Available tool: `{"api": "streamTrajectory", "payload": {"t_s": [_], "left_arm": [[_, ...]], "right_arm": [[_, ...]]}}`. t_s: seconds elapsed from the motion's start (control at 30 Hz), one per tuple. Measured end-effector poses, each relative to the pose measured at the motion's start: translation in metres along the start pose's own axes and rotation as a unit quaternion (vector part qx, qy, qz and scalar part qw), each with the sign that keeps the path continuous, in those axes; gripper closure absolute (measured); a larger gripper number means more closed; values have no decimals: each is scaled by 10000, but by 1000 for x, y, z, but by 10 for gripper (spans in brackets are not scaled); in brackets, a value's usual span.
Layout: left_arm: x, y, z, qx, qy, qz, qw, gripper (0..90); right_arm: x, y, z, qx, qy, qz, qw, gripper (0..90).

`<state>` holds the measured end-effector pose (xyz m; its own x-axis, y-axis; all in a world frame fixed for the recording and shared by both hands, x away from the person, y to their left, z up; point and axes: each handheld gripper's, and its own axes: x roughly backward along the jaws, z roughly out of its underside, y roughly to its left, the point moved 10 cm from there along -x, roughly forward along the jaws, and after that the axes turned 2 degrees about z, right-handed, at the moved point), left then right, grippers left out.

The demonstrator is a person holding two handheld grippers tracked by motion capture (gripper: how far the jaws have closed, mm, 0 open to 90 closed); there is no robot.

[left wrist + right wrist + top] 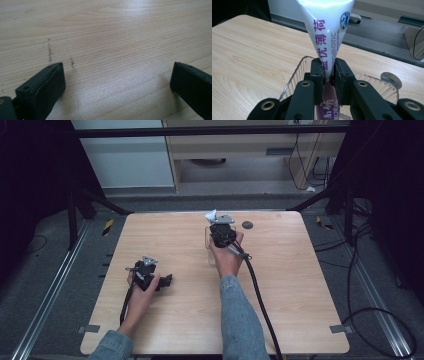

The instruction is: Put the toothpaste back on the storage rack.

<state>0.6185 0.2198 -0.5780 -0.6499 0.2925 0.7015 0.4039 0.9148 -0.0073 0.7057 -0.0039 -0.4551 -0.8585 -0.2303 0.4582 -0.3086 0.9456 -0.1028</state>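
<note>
A white and purple tube [325, 32] with printed lettering stands with its wide flat end up, and my right gripper [328, 75] is shut on its narrow lower part. The tube's lower end reaches down into a clear plastic cup [294, 77] right beneath the jaws. From above, the right gripper [220, 227] is at the far middle of the wooden table [175, 320], with the tube's white end [211, 215] poking out beyond it and the cup [209, 249] under it. My left gripper [167, 280] rests low at the front left, and its jaws [117, 75] stand wide open over bare wood.
A small dark round disc [247, 225] lies on the table just right of the cup, seen as a grey disc [390, 78] past the cup's rim. The right gripper's black cable [260, 295] trails back along the forearm. Dark frame posts and floor cables surround the table.
</note>
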Motion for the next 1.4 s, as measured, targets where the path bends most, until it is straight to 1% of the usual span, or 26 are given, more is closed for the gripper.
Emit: {"api": "streamTrajectory", "payload": {"t_s": [0.17,0.2,0.27,0.43,0.6,0.67,0.73,0.77,1.03,1.1,1.4], "left_arm": [[0,0,0,-1,1,0,10000,0],[0,0,0,-2,2,0,10000,0],[0,0,0,0,-1,1,10000,0],[0,0,0,-2,2,1,10000,0],[0,0,0,-3,1,1,10000,0],[0,0,0,-4,3,0,10000,0],[0,0,0,-4,2,1,10000,0],[0,0,0,-2,3,1,10000,0],[0,0,0,-4,2,3,10000,0],[0,0,0,-5,2,3,10000,0],[0,0,0,-7,1,2,10000,0]], "right_arm": [[-1,4,0,76,26,-14,10000,779],[-2,5,-1,110,54,12,9999,779],[-3,7,0,118,101,-10,9999,776],[-5,10,1,178,95,-13,9998,773],[-6,13,1,150,113,-86,9998,761],[-7,14,1,177,131,-117,9997,758],[-7,15,1,172,149,-118,9997,758],[-8,16,1,211,171,-122,9996,758],[-8,17,1,234,164,-149,9995,753],[-8,19,1,212,171,-170,9995,750],[-6,19,0,157,151,-218,9995,743]]}}
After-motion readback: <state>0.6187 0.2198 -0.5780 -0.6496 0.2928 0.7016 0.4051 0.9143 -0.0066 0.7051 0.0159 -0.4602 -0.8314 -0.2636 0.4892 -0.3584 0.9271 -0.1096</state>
